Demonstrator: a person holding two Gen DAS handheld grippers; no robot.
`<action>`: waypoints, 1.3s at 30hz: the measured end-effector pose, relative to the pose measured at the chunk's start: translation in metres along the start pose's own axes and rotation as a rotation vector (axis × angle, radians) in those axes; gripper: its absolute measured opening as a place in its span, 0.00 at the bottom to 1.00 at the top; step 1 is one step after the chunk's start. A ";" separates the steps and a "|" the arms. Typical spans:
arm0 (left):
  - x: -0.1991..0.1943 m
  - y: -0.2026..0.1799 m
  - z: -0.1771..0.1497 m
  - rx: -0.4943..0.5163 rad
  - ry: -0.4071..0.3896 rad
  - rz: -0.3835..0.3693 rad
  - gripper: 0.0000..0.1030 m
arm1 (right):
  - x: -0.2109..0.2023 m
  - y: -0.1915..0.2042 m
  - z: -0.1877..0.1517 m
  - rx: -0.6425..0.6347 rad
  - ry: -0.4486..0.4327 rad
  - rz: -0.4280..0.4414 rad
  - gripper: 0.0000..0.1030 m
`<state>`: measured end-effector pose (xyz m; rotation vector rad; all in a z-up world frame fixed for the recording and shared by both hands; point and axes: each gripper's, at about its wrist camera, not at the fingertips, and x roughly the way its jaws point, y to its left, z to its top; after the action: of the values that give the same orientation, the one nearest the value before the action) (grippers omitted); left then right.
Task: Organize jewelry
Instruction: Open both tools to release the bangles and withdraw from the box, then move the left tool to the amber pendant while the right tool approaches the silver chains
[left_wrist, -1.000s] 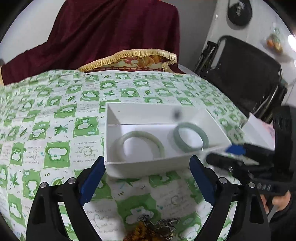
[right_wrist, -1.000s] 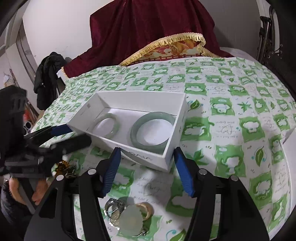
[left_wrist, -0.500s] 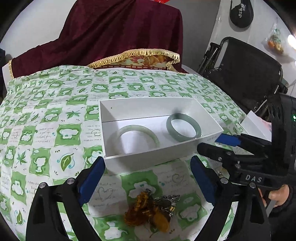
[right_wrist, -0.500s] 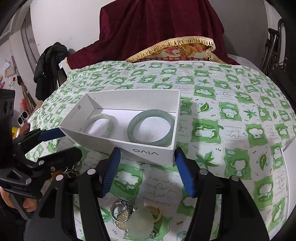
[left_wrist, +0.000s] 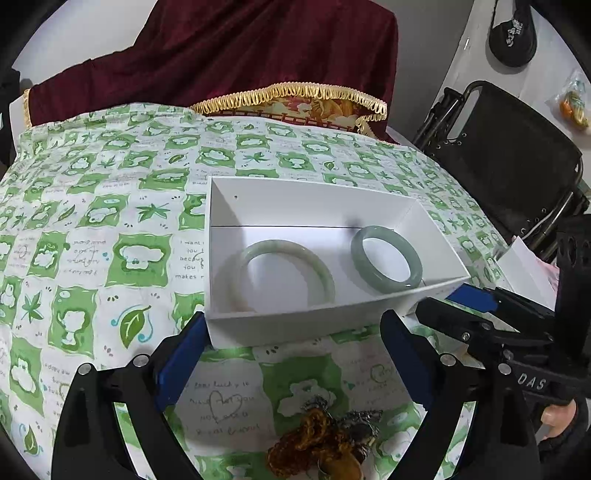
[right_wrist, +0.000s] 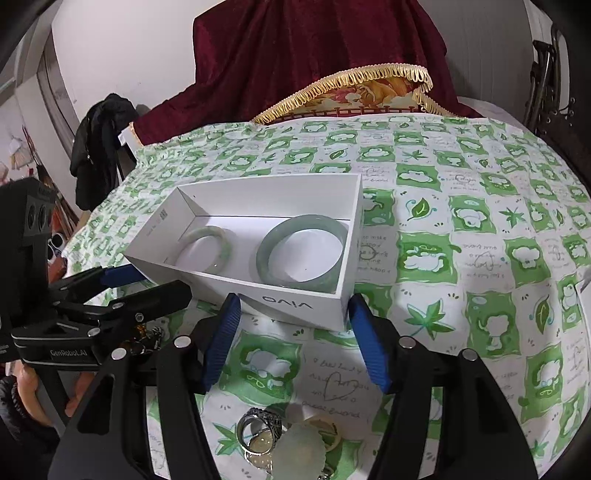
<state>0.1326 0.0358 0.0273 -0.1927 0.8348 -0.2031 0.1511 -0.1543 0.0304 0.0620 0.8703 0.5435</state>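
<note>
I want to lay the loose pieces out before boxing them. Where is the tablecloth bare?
Bare cloth lies behind the white box up to the maroon drape, and to its left in the left wrist view. Crowded: the near edge, with the amber bead tangle, silver ring and pale jade pendant.

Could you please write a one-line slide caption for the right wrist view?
Open right gripper hovers before a white box holding two jade bangles, rings below.
</note>
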 end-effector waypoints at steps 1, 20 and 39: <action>-0.003 -0.001 -0.002 0.005 -0.005 0.004 0.92 | -0.004 0.000 -0.001 0.001 -0.009 0.002 0.58; -0.051 -0.015 -0.056 0.074 -0.027 0.107 0.97 | -0.066 -0.051 -0.063 0.286 -0.062 -0.099 0.96; -0.088 0.088 -0.061 -0.272 -0.045 0.115 0.97 | -0.067 -0.053 -0.062 0.301 -0.072 -0.066 0.96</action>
<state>0.0385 0.1370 0.0285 -0.4016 0.8248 0.0237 0.0937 -0.2423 0.0231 0.3244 0.8753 0.3430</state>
